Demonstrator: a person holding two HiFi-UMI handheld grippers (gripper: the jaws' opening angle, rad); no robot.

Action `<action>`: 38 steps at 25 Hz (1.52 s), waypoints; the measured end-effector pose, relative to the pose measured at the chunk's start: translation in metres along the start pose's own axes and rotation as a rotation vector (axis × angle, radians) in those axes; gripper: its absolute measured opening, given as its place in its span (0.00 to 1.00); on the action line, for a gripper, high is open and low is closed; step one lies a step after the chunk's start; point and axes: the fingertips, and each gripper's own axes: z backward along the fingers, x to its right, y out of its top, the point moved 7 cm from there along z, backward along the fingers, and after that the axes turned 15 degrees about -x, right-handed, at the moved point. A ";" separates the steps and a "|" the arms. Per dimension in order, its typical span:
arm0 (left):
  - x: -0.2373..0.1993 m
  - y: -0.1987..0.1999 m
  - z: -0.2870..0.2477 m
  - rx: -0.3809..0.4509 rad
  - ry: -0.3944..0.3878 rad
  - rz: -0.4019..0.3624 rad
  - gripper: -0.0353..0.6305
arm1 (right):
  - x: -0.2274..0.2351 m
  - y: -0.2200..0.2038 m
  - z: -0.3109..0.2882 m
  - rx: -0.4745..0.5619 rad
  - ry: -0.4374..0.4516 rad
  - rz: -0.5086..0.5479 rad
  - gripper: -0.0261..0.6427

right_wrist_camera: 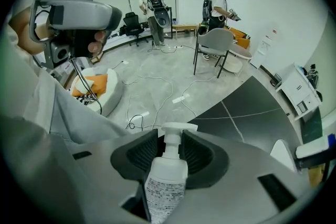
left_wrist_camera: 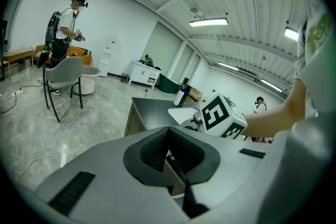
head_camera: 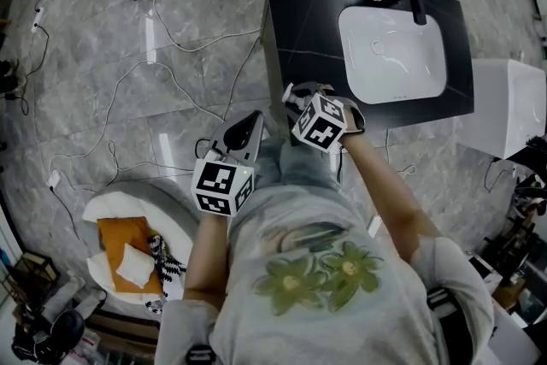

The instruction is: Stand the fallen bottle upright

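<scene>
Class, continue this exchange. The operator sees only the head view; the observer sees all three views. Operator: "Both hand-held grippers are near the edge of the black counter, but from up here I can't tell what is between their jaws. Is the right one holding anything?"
Observer: Yes. The right gripper view shows the right hand-held gripper shut on a white pump bottle, with its jaws on either side of the pump neck.
Operator: And the left one?
Observer: The left gripper view shows the left hand-held gripper with its jaws together and nothing between them.
</scene>
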 end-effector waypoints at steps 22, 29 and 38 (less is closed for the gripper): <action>-0.009 -0.002 0.005 -0.003 0.000 -0.001 0.08 | 0.000 0.004 -0.014 -0.099 -0.037 0.004 0.23; -0.008 -0.004 0.006 -0.005 -0.003 -0.004 0.08 | -0.003 0.003 -0.012 -0.080 -0.043 -0.003 0.22; -0.002 -0.005 0.004 -0.006 -0.005 -0.008 0.08 | -0.001 -0.001 -0.003 -0.052 -0.042 -0.038 0.22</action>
